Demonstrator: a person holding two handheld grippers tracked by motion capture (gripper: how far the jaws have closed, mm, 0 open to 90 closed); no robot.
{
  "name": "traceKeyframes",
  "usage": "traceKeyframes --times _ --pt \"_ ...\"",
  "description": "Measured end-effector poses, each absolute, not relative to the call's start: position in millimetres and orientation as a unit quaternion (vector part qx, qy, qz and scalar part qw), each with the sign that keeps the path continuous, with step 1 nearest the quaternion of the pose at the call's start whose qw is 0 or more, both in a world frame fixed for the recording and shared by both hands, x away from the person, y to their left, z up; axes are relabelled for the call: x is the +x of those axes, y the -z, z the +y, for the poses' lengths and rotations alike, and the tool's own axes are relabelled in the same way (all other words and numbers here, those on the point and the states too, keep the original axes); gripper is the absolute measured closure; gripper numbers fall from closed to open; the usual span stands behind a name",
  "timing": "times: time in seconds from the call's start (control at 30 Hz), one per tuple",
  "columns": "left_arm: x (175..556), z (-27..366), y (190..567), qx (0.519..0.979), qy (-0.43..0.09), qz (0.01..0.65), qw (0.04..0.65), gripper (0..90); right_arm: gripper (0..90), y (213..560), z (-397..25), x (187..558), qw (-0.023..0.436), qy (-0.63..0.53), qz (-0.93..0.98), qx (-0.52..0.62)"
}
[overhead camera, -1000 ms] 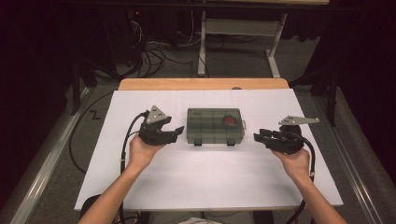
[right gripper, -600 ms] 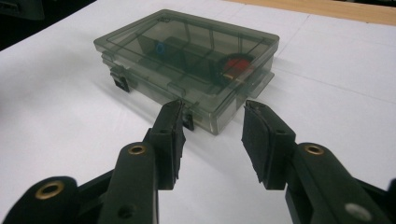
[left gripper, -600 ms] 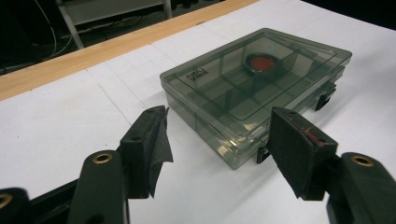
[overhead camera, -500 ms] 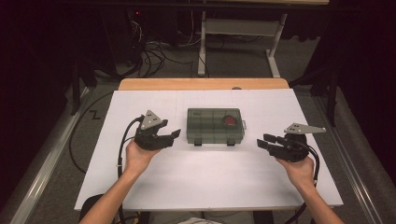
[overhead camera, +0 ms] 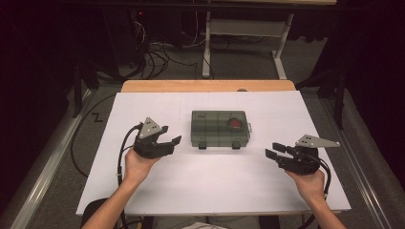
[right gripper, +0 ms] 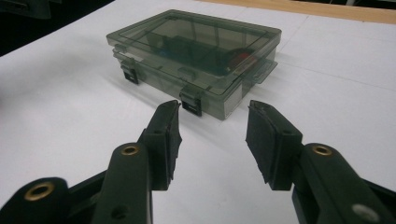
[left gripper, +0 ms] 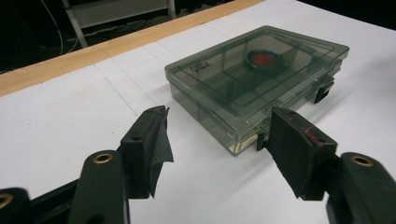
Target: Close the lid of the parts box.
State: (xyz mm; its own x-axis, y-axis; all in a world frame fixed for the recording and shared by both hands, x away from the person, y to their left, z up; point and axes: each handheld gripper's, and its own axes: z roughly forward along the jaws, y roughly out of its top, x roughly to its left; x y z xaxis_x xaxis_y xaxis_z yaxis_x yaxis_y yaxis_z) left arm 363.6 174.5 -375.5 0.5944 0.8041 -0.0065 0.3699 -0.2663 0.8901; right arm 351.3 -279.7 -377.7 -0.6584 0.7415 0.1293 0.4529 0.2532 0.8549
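Observation:
A smoky clear plastic case (overhead camera: 220, 129) lies shut at the middle of the white table, with two dark latches on its near side and a red round thing (overhead camera: 234, 124) inside its right part. My left gripper (overhead camera: 171, 136) is open to the case's left, a short way off. In the left gripper view the case (left gripper: 254, 81) sits just beyond the empty gripper (left gripper: 219, 140). My right gripper (overhead camera: 273, 150) is open at the case's lower right, farther away. The right gripper view shows the case (right gripper: 196, 53) ahead of its gripper (right gripper: 212, 135), latches (right gripper: 191, 102) facing me.
The white table sheet (overhead camera: 210, 191) ends in a wooden strip (overhead camera: 205, 86) at the far edge. Beyond it stand a metal table frame (overhead camera: 243, 33) and cables (overhead camera: 157, 52) on the floor. A black cable (overhead camera: 122, 152) trails from the left gripper.
Both hands have drawn back from the case toward the near edge; the right gripper has moved farther right and nearer. Both grippers stay open.

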Motion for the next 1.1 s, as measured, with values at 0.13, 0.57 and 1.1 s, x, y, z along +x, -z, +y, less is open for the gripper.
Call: traceKeyframes --times 0.13,0.57,1.1 --pt "360.0 176.8 377.1 0.759 -0.237 0.387 0.467 38.2 54.2 381.2 -281.3 348.7 0.147 -0.479 0.774 0.386" --pt "351.4 181.9 385.4 0.753 -0.242 0.385 0.475 39.1 49.8 387.5 -283.0 339.5 0.165 -0.482 0.773 0.378" --pt "342.5 186.6 396.1 0.744 -0.248 0.388 0.485 39.7 45.9 398.4 -293.3 327.3 0.178 -0.503 0.756 0.380"
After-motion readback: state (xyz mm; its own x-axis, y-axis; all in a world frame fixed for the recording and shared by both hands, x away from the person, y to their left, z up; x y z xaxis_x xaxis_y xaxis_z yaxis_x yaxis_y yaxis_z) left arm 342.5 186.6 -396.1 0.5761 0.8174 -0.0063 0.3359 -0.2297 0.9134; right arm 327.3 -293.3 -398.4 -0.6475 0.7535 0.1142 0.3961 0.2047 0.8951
